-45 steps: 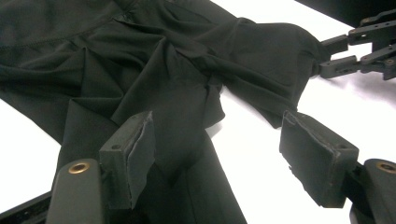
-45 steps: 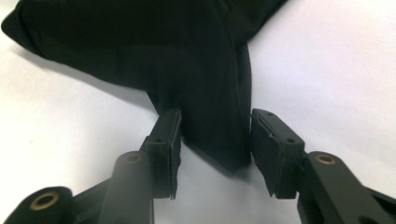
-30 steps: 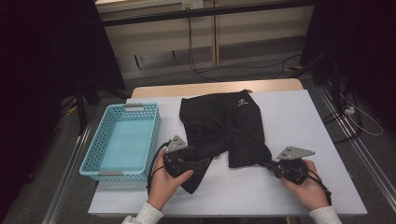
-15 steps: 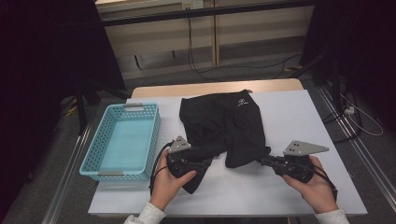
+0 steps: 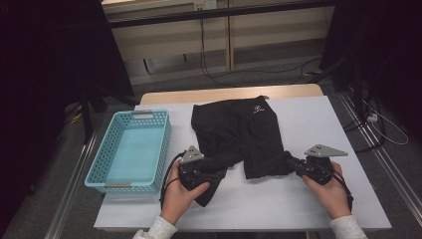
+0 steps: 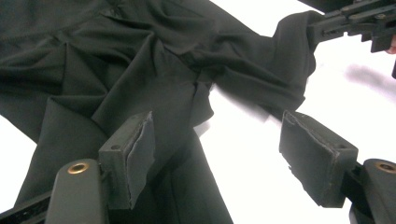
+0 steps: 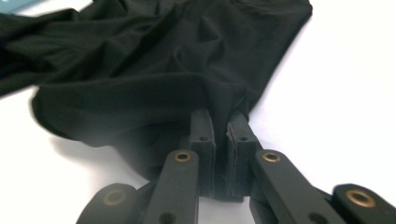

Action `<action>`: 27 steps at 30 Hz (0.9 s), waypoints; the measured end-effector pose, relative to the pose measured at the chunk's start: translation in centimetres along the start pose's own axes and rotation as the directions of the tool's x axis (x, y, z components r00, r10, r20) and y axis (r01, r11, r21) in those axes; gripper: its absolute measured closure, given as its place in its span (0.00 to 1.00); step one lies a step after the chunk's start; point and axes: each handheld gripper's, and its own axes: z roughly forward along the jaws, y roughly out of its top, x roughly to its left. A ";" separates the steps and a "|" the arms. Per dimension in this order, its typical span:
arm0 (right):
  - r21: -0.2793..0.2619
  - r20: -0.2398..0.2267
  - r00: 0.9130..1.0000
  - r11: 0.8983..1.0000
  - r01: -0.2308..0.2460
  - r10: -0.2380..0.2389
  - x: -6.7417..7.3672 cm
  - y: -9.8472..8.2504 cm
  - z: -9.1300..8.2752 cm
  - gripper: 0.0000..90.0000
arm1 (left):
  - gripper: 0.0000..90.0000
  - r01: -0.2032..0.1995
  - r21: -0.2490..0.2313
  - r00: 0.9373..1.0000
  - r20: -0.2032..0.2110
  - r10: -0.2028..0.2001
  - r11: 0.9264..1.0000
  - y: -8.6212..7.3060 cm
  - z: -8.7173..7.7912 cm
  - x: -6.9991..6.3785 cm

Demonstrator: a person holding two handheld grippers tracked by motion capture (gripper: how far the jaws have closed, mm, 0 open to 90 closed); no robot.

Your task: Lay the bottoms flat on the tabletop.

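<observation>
We have the black garment (image 5: 239, 134) lying crumpled mid-worktop, not yet folded. Our right gripper (image 5: 293, 164) clenches its jaws on one near hem; our left gripper (image 5: 219, 175) holds its jaws released over the other. The basket (image 5: 130, 185) waits at the left edge.

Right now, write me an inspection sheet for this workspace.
Surface: white table, bare around the cloth.
Job's things: black garment spread flat, small white logo near its far edge; turquoise basket to its left, nothing seen inside.
Clutter: nothing seen.
Grippers: left gripper open, jaws wide over a fold of the garment, pads not pressing; right gripper shut on the garment's near right corner.
Cables: a black cable loops from the left gripper; loose cables on the floor beyond the table.
Surroundings: dark room, rails along both table sides, pale wall panels behind.
</observation>
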 end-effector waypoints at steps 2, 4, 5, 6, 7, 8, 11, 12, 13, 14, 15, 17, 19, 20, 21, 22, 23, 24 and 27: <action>0.009 0.007 1.000 1.000 -0.001 0.001 -0.2 0.0 0.4 0.94 | 0.30 0.007 0.002 1.000 -0.001 -0.007 1.000 -0.1 0.0 0.0; 0.022 0.022 1.000 1.000 0.010 -0.010 -0.3 0.0 0.8 0.94 | 0.30 0.009 0.001 1.000 -0.001 -0.009 1.000 -0.1 -0.1 0.0; 0.034 0.033 0.999 0.999 0.020 -0.022 -0.3 -0.1 1.0 0.94 | 0.30 0.008 -0.003 1.000 -0.003 -0.008 1.000 -0.1 -0.2 0.0; 0.048 0.044 0.998 0.998 0.033 -0.035 -0.3 -0.1 1.2 0.94 | 0.30 0.013 -0.004 1.000 -0.001 -0.013 1.000 -0.1 -0.2 0.0; 0.061 0.055 0.997 0.997 0.042 -0.045 -0.3 -0.2 1.4 0.94 | 0.30 0.013 -0.004 1.000 -0.003 -0.013 1.000 -0.1 -0.2 0.1; 0.072 0.060 0.997 0.996 0.046 -0.050 -0.3 -0.3 1.7 0.94 | 0.30 0.015 -0.003 1.000 -0.004 -0.015 1.000 -0.2 -0.3 0.1; 0.095 0.103 0.992 0.993 0.065 -0.075 -0.2 -0.5 1.9 0.88 | 0.30 0.017 0.001 1.000 -0.007 -0.017 1.000 -0.3 -0.3 0.2; 0.100 0.109 0.991 0.993 0.064 -0.075 -0.3 -0.6 1.8 0.88 | 0.30 0.015 0.004 1.000 -0.008 -0.015 1.000 -0.3 -0.4 0.2; 0.100 0.104 0.992 0.993 0.067 -0.077 -0.3 -0.7 1.7 0.88 | 0.30 0.014 0.004 1.000 -0.009 -0.014 1.000 -0.3 -0.4 0.3; 0.100 0.106 0.991 0.992 0.074 -0.084 -0.3 -0.8 1.5 0.88 | 0.30 0.019 0.000 1.000 -0.009 -0.019 1.000 -0.4 -0.5 0.3; 0.100 0.103 0.991 0.992 0.074 -0.084 -0.4 -0.9 1.3 0.88 | 0.30 0.019 0.002 1.000 -0.009 -0.019 1.000 -0.4 -0.5 0.3; 0.084 0.090 0.994 0.995 0.059 -0.066 -0.6 -1.0 0.7 0.86 | 0.30 0.016 0.004 1.000 -0.010 -0.016 1.000 -0.4 -0.6 0.4; 0.052 0.086 0.995 0.997 0.056 -0.060 -0.7 -1.0 -0.1 0.81 | 0.29 0.018 0.005 1.000 -0.010 -0.018 1.000 -0.5 -0.6 0.4; 0.043 0.079 0.995 0.997 0.058 -0.061 -0.6 -1.0 -0.5 0.80 | 0.29 0.015 0.009 1.000 -0.013 -0.014 1.000 -0.5 -0.6 0.5; 0.035 0.079 0.995 0.997 0.061 -0.064 -0.5 -1.0 -0.9 0.78 | 0.29 0.021 0.009 1.000 -0.013 -0.021 1.000 -0.5 -0.6 0.5; 0.028 0.080 0.995 0.998 0.064 -0.066 -0.3 -1.0 -1.2 0.76 | 0.29 0.017 0.009 1.000 -0.014 -0.017 1.000 -0.5 -0.6 0.5; 0.028 0.082 0.994 0.998 0.064 -0.066 -0.1 -1.0 -1.5 0.73 | 0.29 0.021 0.007 1.000 -0.013 -0.021 1.000 -0.5 -0.6 0.4; 0.028 0.088 0.994 0.997 0.066 -0.068 0.0 -1.0 -1.7 0.69 | 0.29 0.019 0.009 1.000 -0.012 -0.019 1.000 -0.4 -0.6 0.4; 0.018 0.088 0.993 0.997 0.072 -0.073 0.3 -0.9 -2.1 0.62 | 0.29 0.013 0.005 1.000 -0.008 -0.013 1.000 -0.3 -0.6 0.1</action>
